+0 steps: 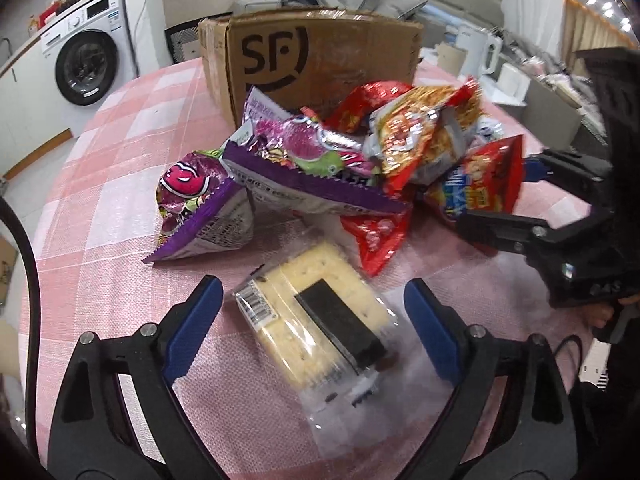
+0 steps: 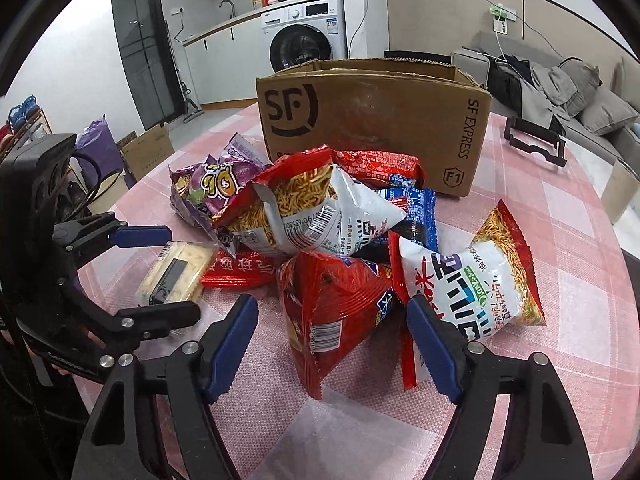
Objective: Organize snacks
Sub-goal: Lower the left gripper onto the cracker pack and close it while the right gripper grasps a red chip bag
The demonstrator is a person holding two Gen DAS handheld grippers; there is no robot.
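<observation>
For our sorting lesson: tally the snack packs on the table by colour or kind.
Purple bags: 2
Red-and-white noodle bags: 2
Plain red bags: 3
Blue packet: 1
Clear cracker pack: 1
Total: 9 in view

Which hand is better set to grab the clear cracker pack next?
Left. Its tongs already straddle the cracker pack, open, pads not touching. The right tongs sit around the red snack bag across the pile.
</observation>
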